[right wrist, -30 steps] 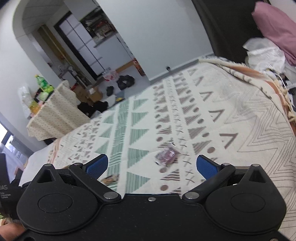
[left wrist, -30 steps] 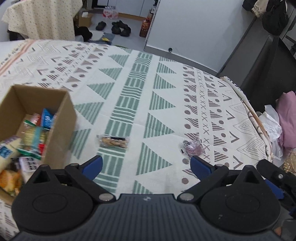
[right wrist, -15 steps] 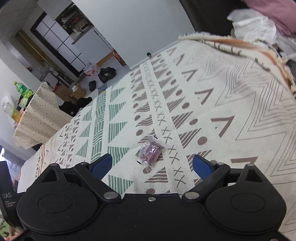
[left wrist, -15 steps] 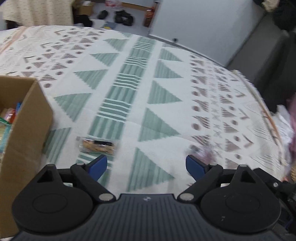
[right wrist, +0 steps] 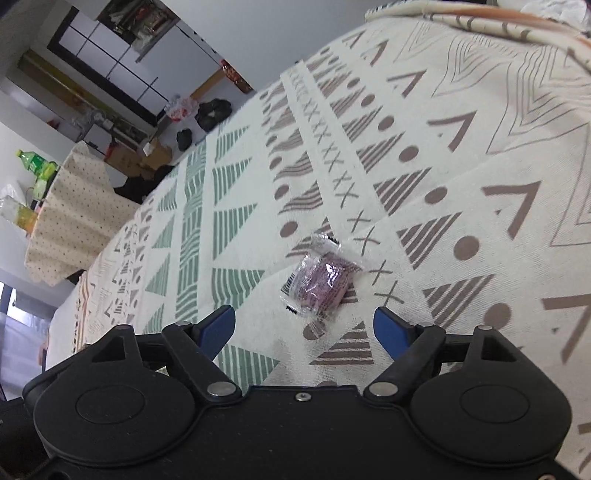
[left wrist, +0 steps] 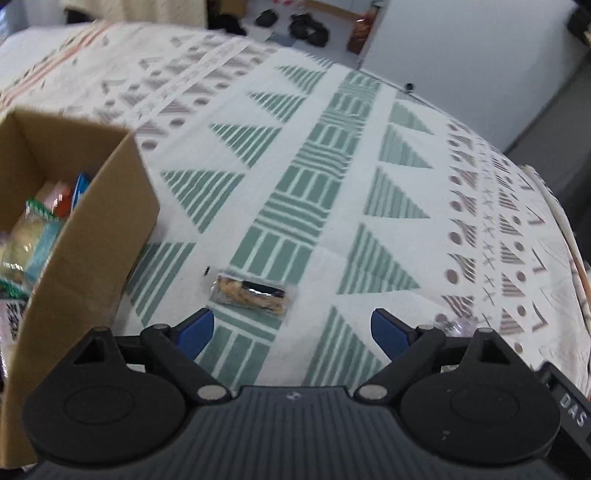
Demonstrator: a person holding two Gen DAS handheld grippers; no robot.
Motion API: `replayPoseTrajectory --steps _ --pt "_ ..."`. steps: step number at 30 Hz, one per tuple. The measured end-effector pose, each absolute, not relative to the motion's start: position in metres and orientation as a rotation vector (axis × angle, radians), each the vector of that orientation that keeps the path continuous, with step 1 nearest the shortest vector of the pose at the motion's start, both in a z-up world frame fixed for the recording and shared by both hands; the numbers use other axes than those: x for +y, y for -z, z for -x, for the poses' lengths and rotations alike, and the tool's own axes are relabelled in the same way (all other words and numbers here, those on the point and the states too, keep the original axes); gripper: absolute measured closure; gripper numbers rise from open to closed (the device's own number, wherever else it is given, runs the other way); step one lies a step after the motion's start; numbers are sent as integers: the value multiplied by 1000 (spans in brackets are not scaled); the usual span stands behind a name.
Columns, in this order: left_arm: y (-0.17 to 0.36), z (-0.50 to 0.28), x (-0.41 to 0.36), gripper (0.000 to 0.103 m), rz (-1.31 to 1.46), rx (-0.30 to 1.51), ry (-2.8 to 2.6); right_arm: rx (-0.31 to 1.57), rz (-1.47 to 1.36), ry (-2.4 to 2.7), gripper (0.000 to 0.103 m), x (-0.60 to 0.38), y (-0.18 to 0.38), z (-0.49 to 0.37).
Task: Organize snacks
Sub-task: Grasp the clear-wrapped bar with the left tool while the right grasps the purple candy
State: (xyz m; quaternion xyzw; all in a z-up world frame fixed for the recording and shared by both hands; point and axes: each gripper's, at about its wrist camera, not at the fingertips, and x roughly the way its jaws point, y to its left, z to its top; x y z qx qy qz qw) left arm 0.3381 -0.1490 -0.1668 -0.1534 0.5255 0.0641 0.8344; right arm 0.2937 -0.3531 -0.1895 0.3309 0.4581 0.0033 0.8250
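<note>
In the left wrist view a clear-wrapped brown snack lies on the patterned cloth just ahead of my open, empty left gripper. A cardboard box holding several snack packets stands at the left. In the right wrist view a clear-wrapped purple snack lies on the cloth just ahead of my open, empty right gripper. The purple snack also shows small in the left wrist view, partly behind the right finger.
The patterned cloth covers a wide flat surface that drops off at the right edge. Beyond it are a white wall, shoes on the floor and a small covered table with bottles.
Both grippers have moved down and forward towards the cloth. The brown snack now sits close before the left fingers, the purple snack close before the right fingers.
</note>
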Motion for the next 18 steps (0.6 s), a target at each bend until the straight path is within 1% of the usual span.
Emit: replayPoseTrajectory --steps 7,8,9,13,15,18 --pt "185 -358 -131 11 385 1125 -186 995 -690 -9 22 -347 197 -300" --pt "187 -361 -129 12 402 1126 -192 996 -690 -3 22 -347 199 -301" --pt "188 -363 -128 18 412 1123 -195 993 -694 2 22 -347 200 -301" --pt "192 -370 -130 31 395 1124 -206 983 -694 2 23 -343 202 -307" --pt "191 -370 -130 41 394 1121 -198 978 -697 3 23 -341 202 -310" --pt "192 -371 -130 46 387 1118 -200 962 -705 17 23 -340 204 -314"
